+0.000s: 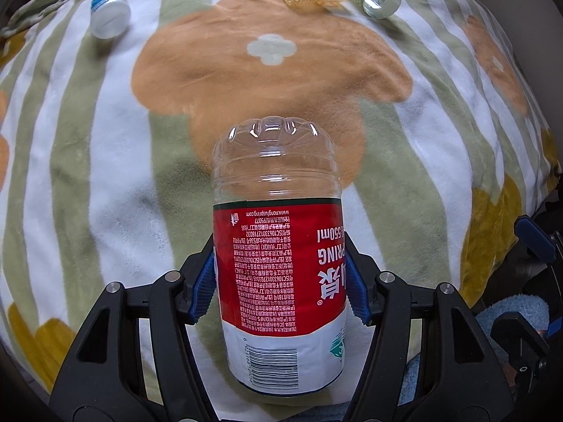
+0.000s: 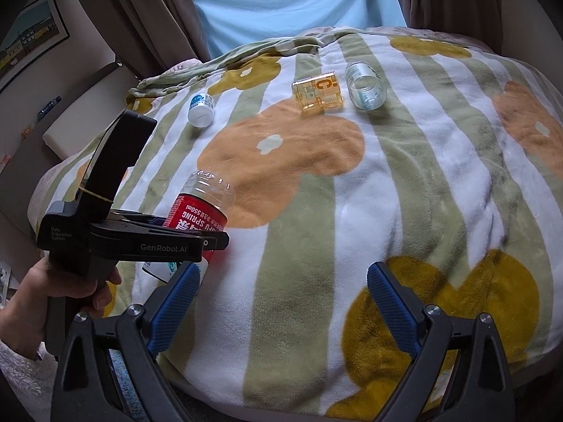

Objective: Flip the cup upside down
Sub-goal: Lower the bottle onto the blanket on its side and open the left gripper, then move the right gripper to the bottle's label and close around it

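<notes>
A cup cut from a clear plastic bottle with a red and white label (image 1: 278,256) is held between the blue pads of my left gripper (image 1: 281,277), which is shut on its label. Its ribbed closed base points up and away from the camera, and the label text reads upside down. In the right wrist view the same cup (image 2: 198,211) hangs tilted over the blanket, base uppermost, in the left gripper (image 2: 211,242) held by a hand (image 2: 52,302). My right gripper (image 2: 281,295) stands open low over the blanket's near edge with nothing between its fingers.
A striped flowered blanket (image 2: 387,193) covers the soft surface. At its far side lie a small white cup (image 2: 201,106), an amber cut-bottle cup (image 2: 318,93) and a clear cut-bottle cup (image 2: 366,86). Curtains and a blue sheet hang behind; a picture is on the left wall.
</notes>
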